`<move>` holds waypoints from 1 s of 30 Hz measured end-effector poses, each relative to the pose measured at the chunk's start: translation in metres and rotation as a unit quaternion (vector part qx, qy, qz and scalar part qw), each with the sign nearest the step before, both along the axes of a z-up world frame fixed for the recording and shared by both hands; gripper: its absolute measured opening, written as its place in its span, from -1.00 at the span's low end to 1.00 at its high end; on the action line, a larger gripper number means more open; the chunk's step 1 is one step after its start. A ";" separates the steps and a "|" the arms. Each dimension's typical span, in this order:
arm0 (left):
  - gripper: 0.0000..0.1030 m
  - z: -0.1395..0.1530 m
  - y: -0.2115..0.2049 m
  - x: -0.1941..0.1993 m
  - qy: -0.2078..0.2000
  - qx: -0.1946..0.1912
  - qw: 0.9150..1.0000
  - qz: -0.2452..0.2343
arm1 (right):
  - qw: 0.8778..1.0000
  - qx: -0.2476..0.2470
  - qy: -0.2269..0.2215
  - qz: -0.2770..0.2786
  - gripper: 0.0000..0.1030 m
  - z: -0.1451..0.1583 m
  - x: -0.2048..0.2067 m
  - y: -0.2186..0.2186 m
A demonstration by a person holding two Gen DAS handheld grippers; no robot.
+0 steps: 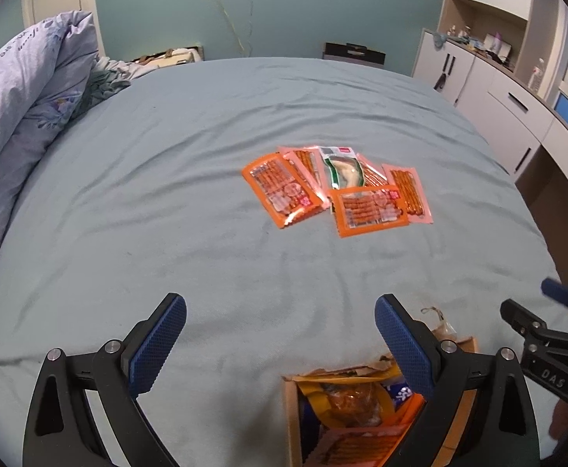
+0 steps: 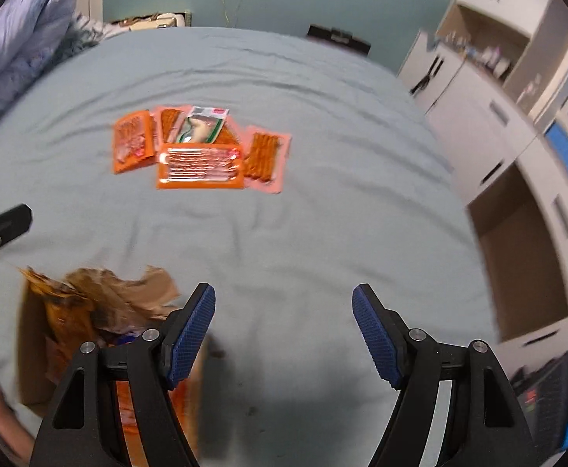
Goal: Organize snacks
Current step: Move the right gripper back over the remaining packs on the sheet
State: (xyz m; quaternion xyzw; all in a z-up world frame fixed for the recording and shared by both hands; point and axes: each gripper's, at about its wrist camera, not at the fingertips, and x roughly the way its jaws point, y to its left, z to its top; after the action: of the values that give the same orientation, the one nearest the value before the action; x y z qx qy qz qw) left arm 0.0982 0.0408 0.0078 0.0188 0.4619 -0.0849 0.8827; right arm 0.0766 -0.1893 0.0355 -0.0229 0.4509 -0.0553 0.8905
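A bed covered by a pale blue-green sheet fills both views, with a bunched lavender duvet piled along its far left edge. White cabinets line the wall to the right.

Near the front edge of the bed stands an open cardboard box, its flaps torn, already holding several packets in yellow, orange and blue wrappers.

Toward the middle of the bed, well apart from the box, lies a cluster of snack packets: two orange sausage packs, several pink packs of thin sausage sticks, and one clear pack with a green and red label lying on top of the pink ones. They overlap and touch each other.

The left claw hangs above the sheet just beside the box, spread wide with nothing between its blue pads. The right claw is likewise spread and empty, just to the right of the box.
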 end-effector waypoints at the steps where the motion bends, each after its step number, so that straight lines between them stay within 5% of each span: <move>1: 0.93 0.000 0.001 0.001 0.001 -0.002 1.000 0.002 | 1.000 0.027 0.001 -0.005 0.40 -0.003 -0.003 -0.009; 11: 0.93 0.002 0.006 0.004 0.004 -0.005 1.000 0.012 | 0.991 0.133 0.016 -0.029 0.40 -0.010 0.003 -0.048; 19: 0.93 0.006 0.010 0.011 -0.013 0.021 0.999 0.035 | 0.987 0.157 0.032 -0.022 0.40 -0.012 0.013 -0.065; 30: 0.93 0.003 0.031 0.022 0.020 -0.022 0.998 0.047 | 0.983 0.175 0.052 -0.018 0.40 -0.016 0.026 -0.064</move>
State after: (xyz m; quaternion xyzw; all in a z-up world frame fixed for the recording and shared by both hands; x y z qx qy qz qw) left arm 0.1199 0.0719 0.0107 -0.0244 0.4780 -0.0543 0.8763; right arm 0.1027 -0.2532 0.0193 0.1382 0.4995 0.0097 0.8552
